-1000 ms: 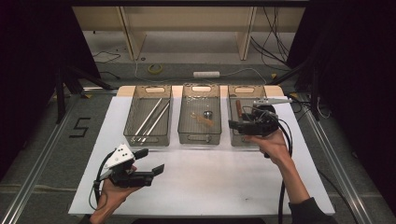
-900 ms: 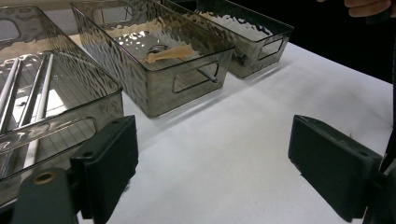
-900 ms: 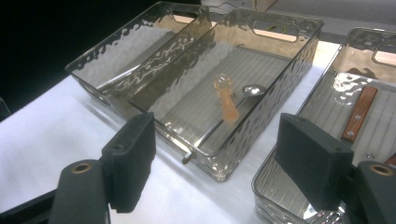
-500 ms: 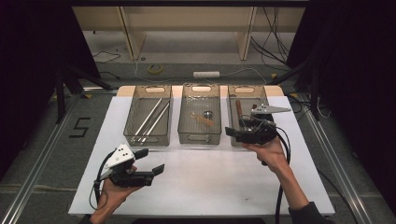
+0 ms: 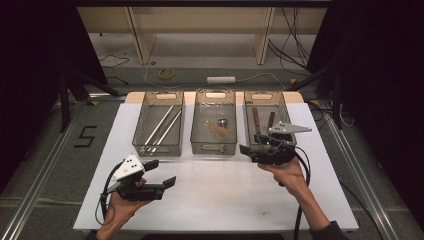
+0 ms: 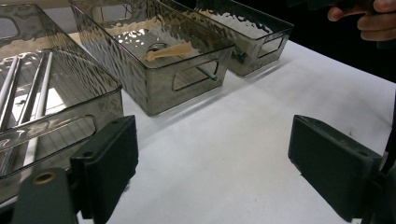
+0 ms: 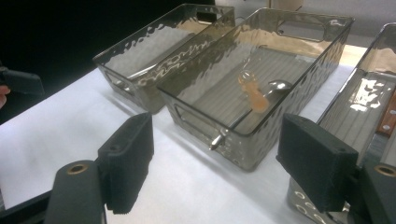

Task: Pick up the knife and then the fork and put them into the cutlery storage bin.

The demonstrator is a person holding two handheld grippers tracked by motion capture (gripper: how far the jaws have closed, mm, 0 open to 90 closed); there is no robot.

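While the right hand-held gripper (image 5: 246, 150) hovers with jaws spread and empty at the near end of the right bin (image 5: 286, 102), the middle bin (image 7: 261, 140) lies straight ahead of its jaws. Inside, the ladle (image 7: 273, 86) runs its handle toward the near wall, poking through the slot. Far off, the left hand-held gripper (image 5: 162, 173) is also spread wide over the counter (image 5: 225, 190).

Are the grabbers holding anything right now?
No. The left gripper and the right gripper are both open, with nothing between their fingers.
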